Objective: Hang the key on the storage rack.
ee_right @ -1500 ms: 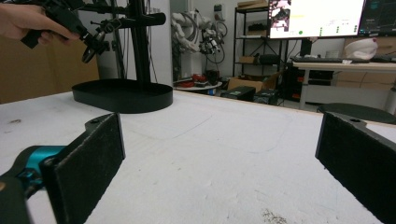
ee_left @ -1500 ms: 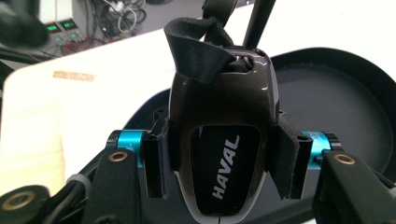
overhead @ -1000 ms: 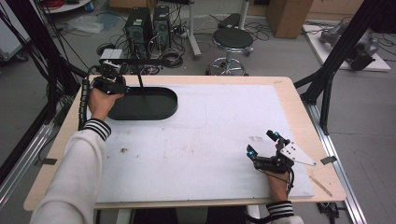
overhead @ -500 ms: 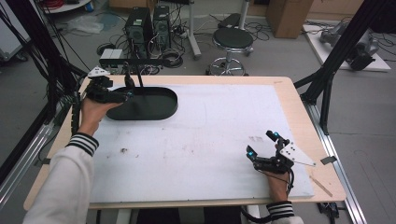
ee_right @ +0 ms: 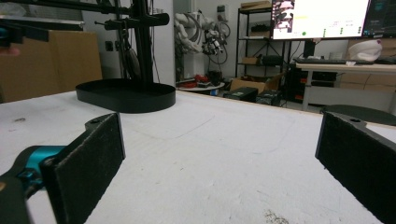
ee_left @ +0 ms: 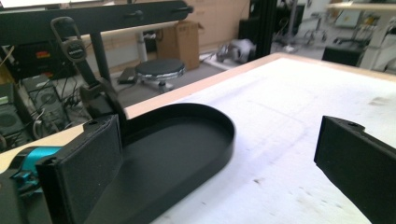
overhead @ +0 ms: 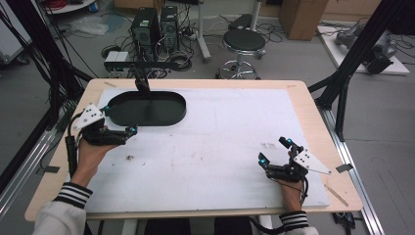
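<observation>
White table carries a black oval tray — shallow, low-rimmed (nothing inside it) — just beside the wide-open left gripper; right gripper gapes too.

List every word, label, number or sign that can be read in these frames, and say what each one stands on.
No text can be read in these views.
Monitor behind the table: lines of small print and coloured dots, too blurred to read.
Cardboard boxes on the floor: no print legible.
Round tag on the strap beside the black tray: markings too small to read.
Computer towers on the floor: no legible label.
</observation>
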